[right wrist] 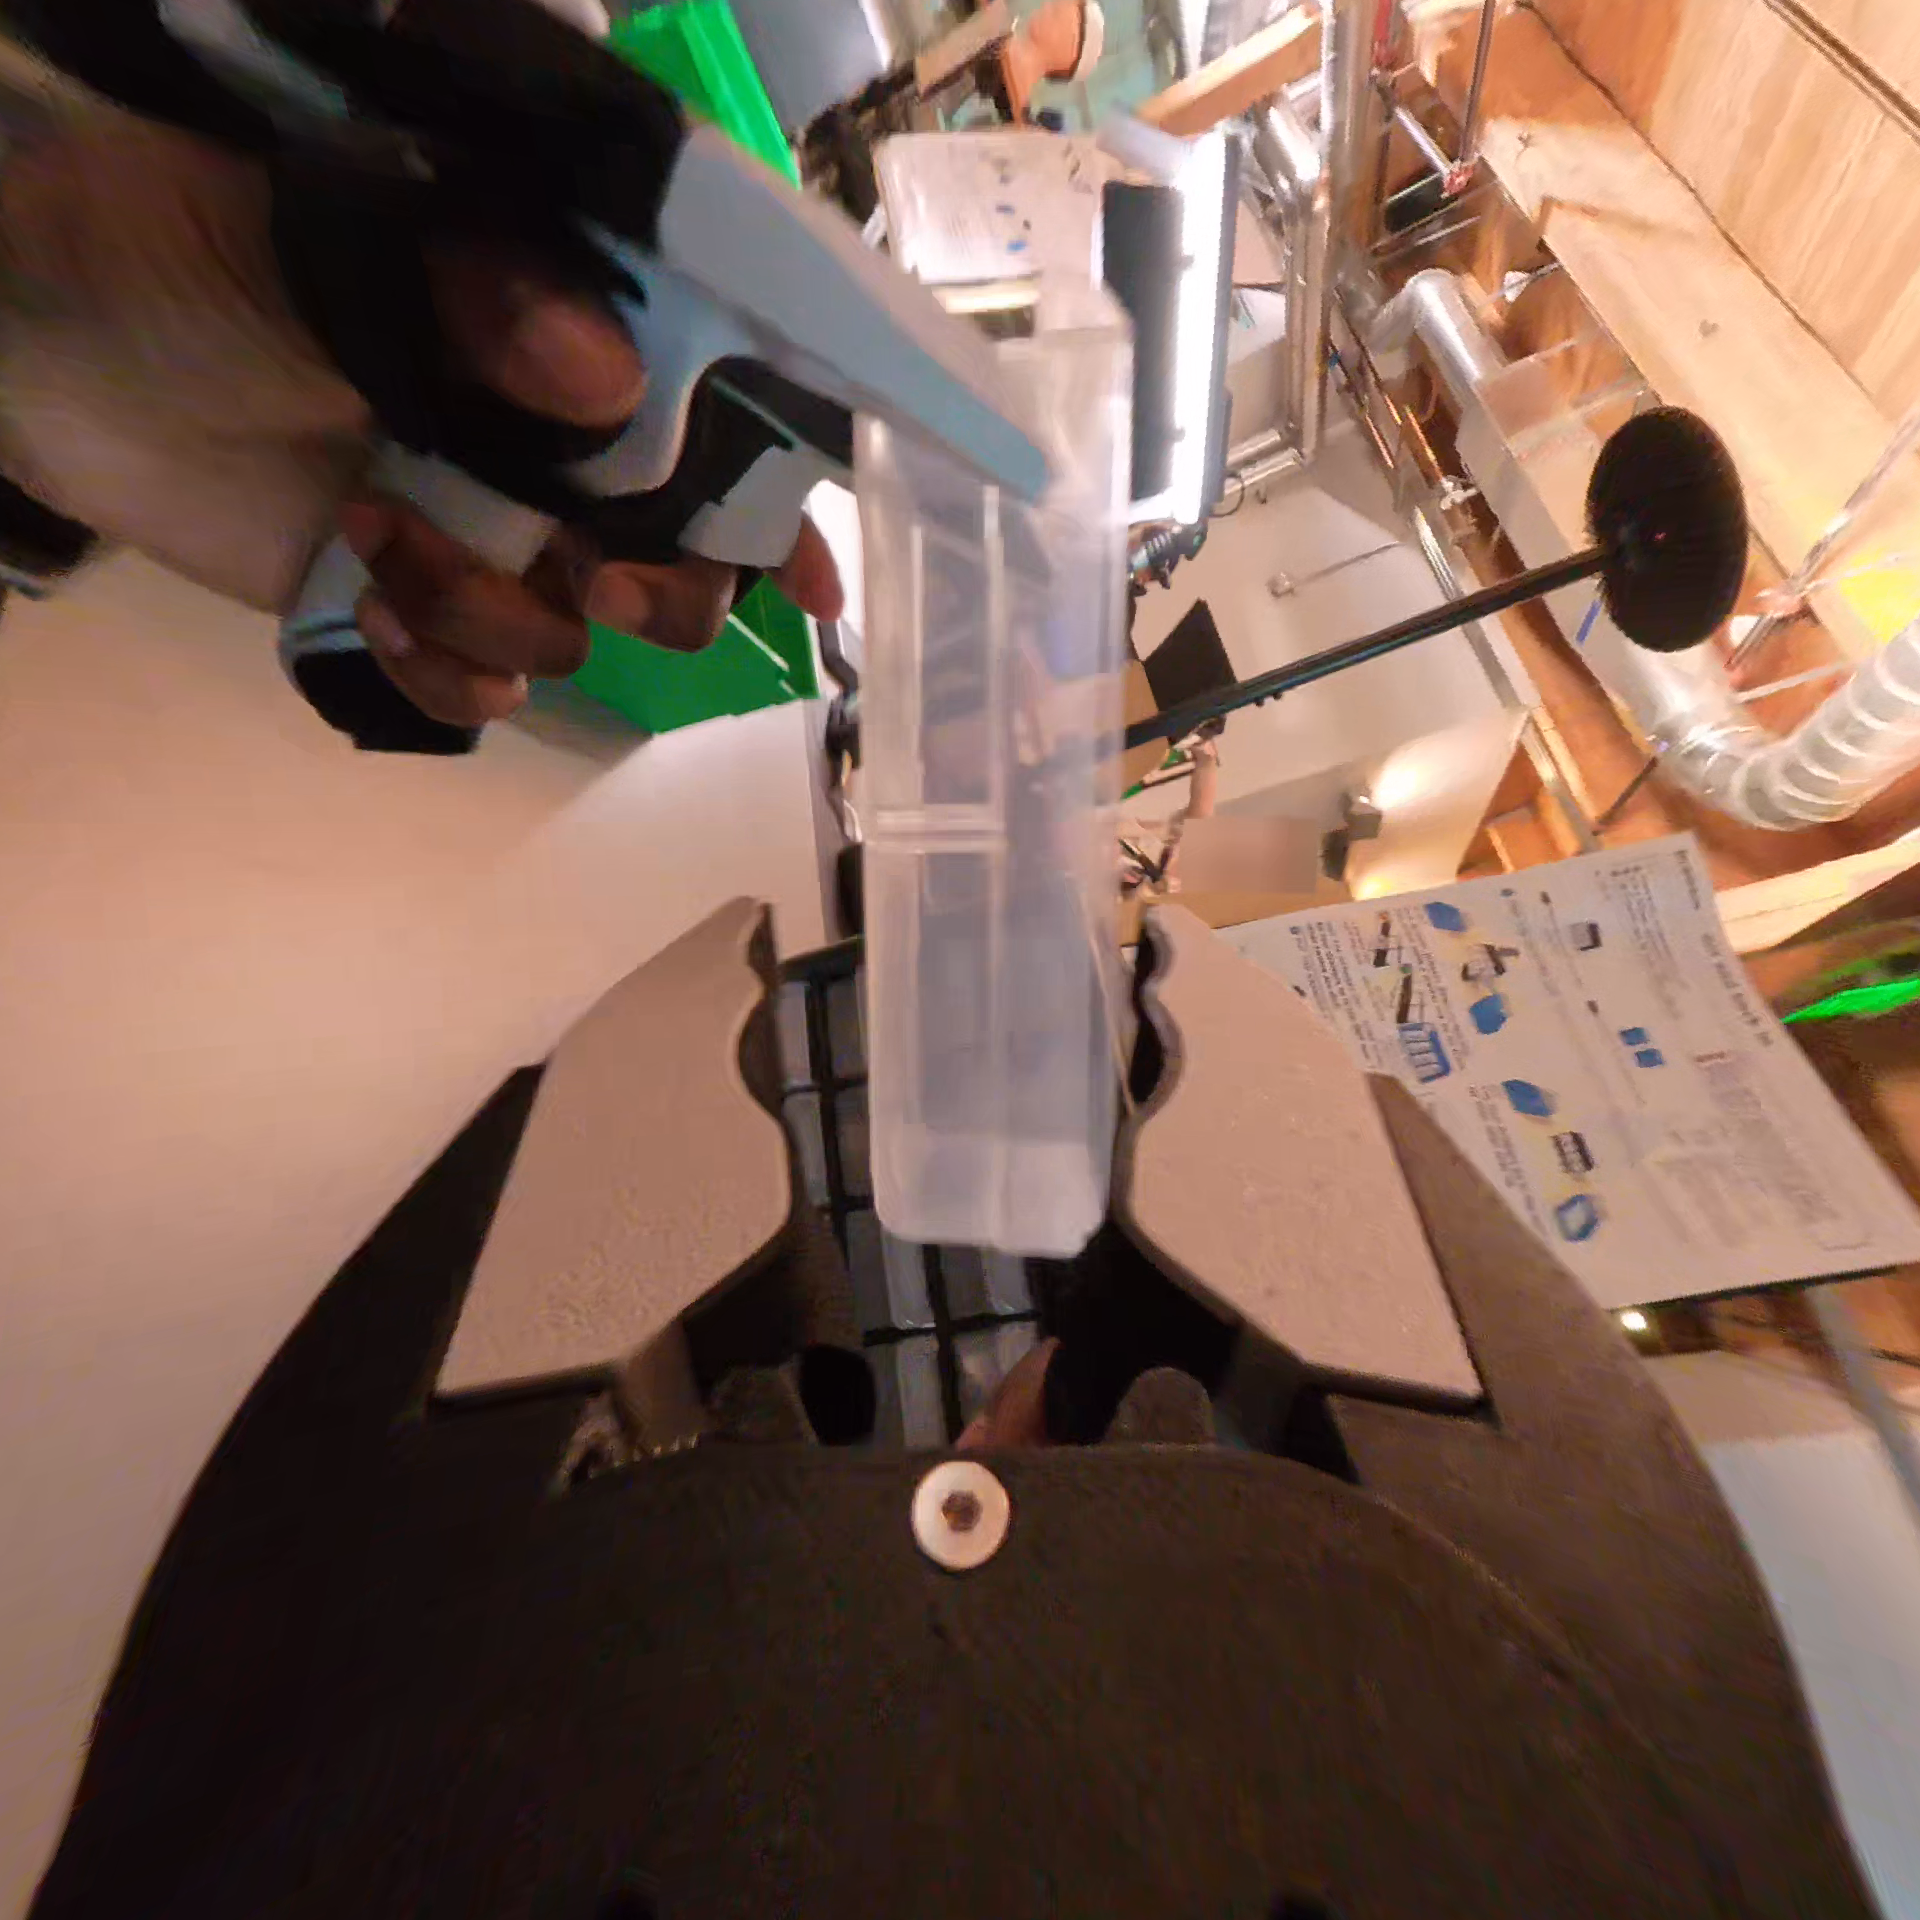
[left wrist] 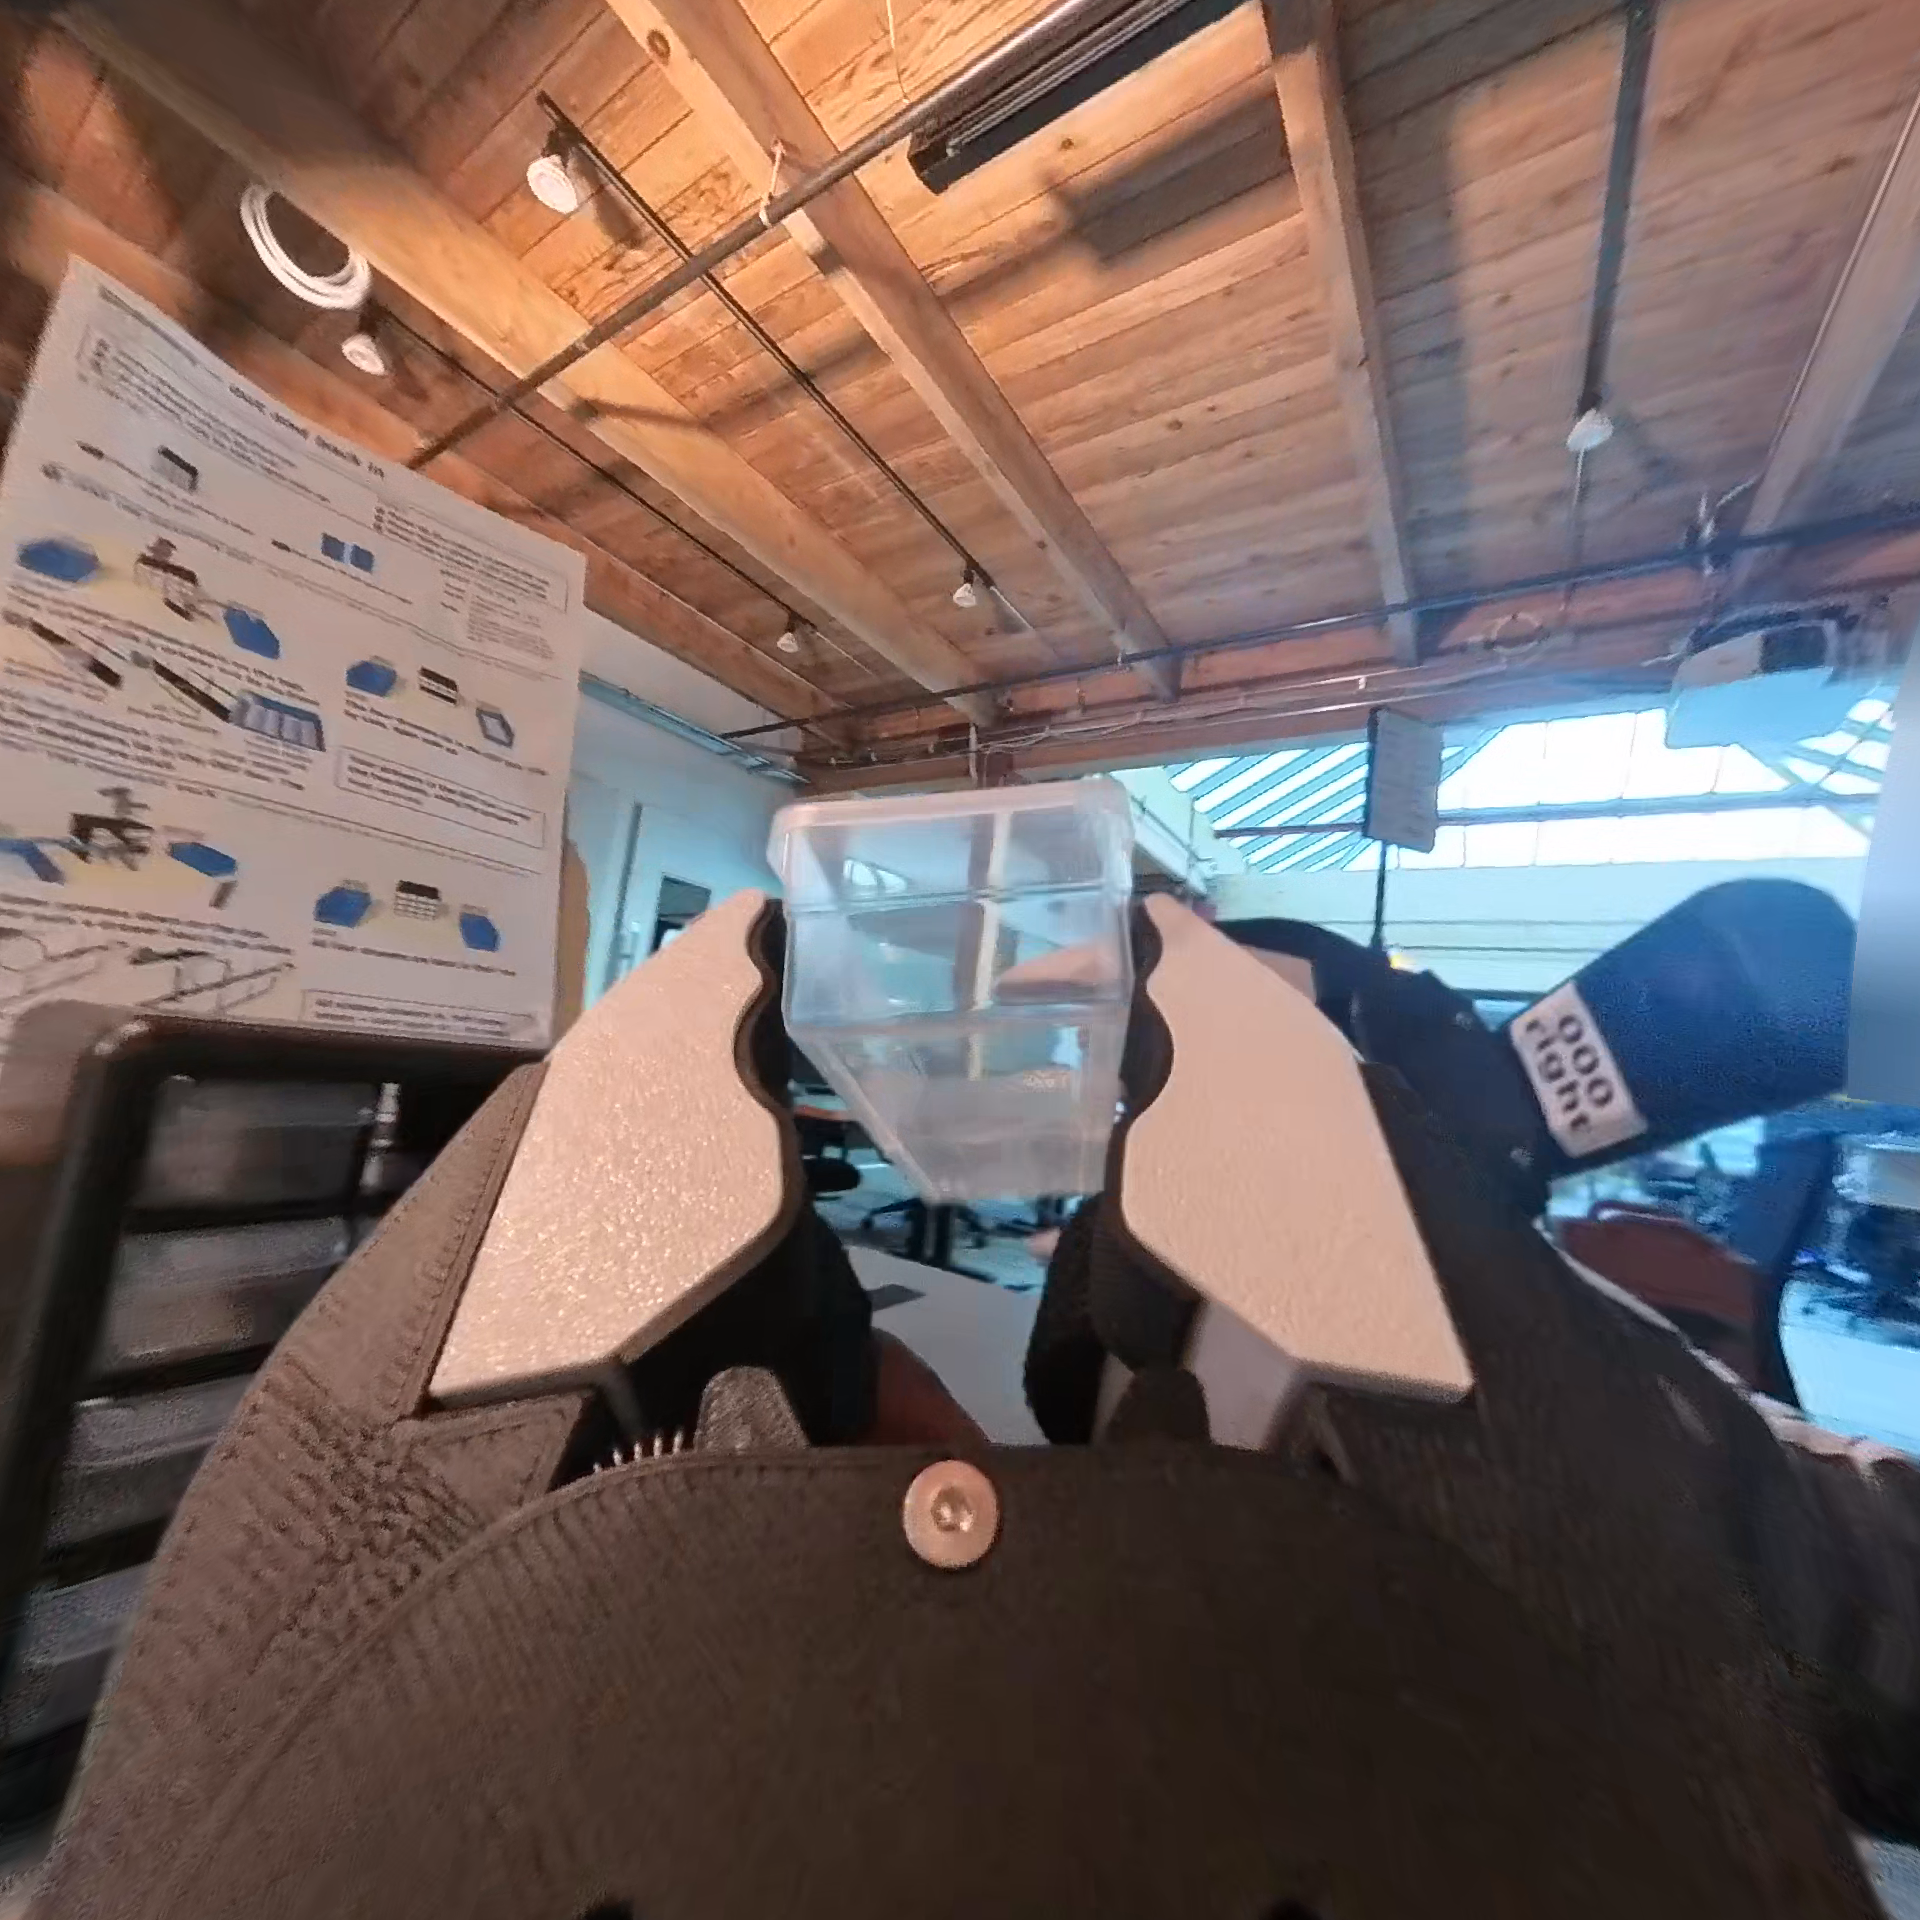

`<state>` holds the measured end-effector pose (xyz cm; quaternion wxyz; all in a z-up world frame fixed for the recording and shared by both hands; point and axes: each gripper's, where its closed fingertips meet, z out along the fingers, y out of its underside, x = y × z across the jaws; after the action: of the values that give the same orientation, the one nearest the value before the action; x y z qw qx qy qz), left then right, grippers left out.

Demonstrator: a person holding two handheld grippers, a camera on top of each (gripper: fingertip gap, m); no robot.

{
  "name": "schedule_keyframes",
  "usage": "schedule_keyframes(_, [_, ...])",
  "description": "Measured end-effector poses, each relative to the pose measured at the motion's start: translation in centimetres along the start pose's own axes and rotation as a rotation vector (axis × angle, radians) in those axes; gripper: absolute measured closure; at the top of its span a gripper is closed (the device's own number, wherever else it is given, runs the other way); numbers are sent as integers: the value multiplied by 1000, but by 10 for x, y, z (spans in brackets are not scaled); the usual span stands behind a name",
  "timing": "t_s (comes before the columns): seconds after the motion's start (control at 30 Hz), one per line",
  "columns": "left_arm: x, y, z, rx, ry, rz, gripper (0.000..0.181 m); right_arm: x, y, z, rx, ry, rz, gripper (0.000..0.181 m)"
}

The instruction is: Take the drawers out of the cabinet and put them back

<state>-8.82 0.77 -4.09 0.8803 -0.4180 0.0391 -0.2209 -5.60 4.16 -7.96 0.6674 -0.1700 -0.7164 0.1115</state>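
A clear plastic drawer with inner dividers is held up in the air between the pads of my left gripper, which is shut on it. In the right wrist view the same drawer runs lengthwise away from me. Its near end lies between the fingers of my right gripper. The right pad touches its side and a gap shows at the left pad. The left gripper and a person's hand hold the far end. The black cabinet stands at the left and shows below the drawer.
A printed instruction poster stands behind the cabinet and also shows in the right wrist view. The right gripper's black body is just right of the drawer. A white table, a green bin and a black round pad on a rod are around.
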Motion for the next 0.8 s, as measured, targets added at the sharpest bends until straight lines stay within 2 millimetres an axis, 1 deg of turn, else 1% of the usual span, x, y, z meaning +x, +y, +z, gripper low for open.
schedule_keyframes(0.03, [1,3,0,-8,3,-6,118,-1,1,2,-16,18,-40,135])
schedule_keyframes(0.1, [0,12,0,-92,5,53,118,2,9,3,-80,48,-92,135])
schedule_keyframes(0.17, [2,24,0,-244,35,93,118,6,15,0,-113,69,-187,136])
schedule_keyframes(0.2, [2,30,-2,-330,55,121,115,7,18,-2,-130,76,-246,136])
schedule_keyframes(0.23, [1,35,-4,-398,58,148,108,8,20,-4,-140,83,-311,136])
schedule_keyframes(0.3, [0,38,-5,-476,69,175,106,7,20,-5,-144,82,-405,136])
schedule_keyframes(0.33, [3,40,-5,-500,83,179,106,6,19,-4,-137,77,-420,136])
schedule_keyframes(0.43, [1,43,-4,-523,67,227,109,6,17,-3,-121,77,-448,137])
schedule_keyframes(0.53, [2,46,-5,-519,64,235,111,4,20,-2,-108,59,-450,137])
schedule_keyframes(0.63, [1,49,-6,-522,26,222,112,5,25,-1,-112,55,-451,137])
schedule_keyframes(0.73, [-3,46,-2,-461,-21,221,111,11,25,1,-72,77,-385,136])
schedule_keyframes(0.77, [-7,44,-1,-434,-54,232,112,14,26,1,-56,79,-344,135])
schedule_keyframes(0.8, [-15,41,-1,-402,-114,254,113,20,27,1,-43,83,-286,132])
